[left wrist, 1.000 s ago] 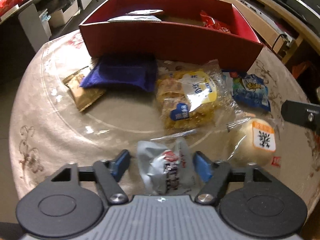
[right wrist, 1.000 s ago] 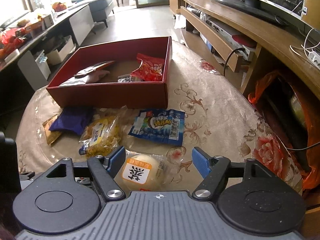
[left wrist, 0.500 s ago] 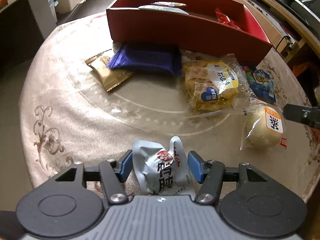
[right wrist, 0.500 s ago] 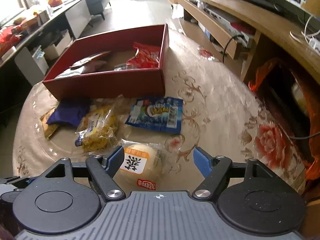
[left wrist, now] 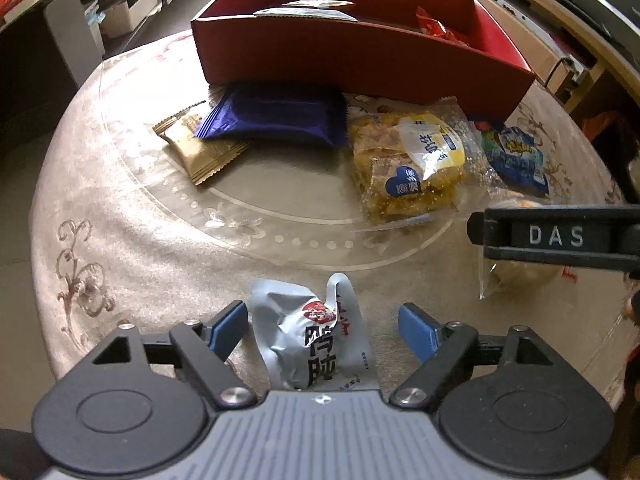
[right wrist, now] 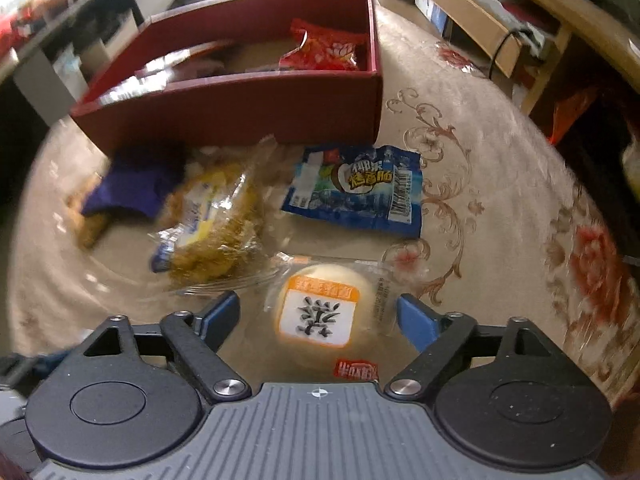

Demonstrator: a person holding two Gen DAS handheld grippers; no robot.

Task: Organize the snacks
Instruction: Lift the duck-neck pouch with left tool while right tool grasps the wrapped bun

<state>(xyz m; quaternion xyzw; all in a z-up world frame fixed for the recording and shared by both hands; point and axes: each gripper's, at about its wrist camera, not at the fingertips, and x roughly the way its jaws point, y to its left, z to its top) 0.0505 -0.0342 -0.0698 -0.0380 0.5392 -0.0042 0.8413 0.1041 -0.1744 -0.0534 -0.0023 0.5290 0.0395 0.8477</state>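
- Our left fingers have spread wider around the grey packet; our right gripper has slid in over the bun.
- Blue and yellow packets lie before the red box.
- Right fingers released, straddling the wrapped bun on the table.

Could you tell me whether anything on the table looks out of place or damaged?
Nothing looks damaged or spilled. The only disorder is loose snacks lying outside the red box: the purple packet overlaps the gold packet, and the grey pouch is crumpled.
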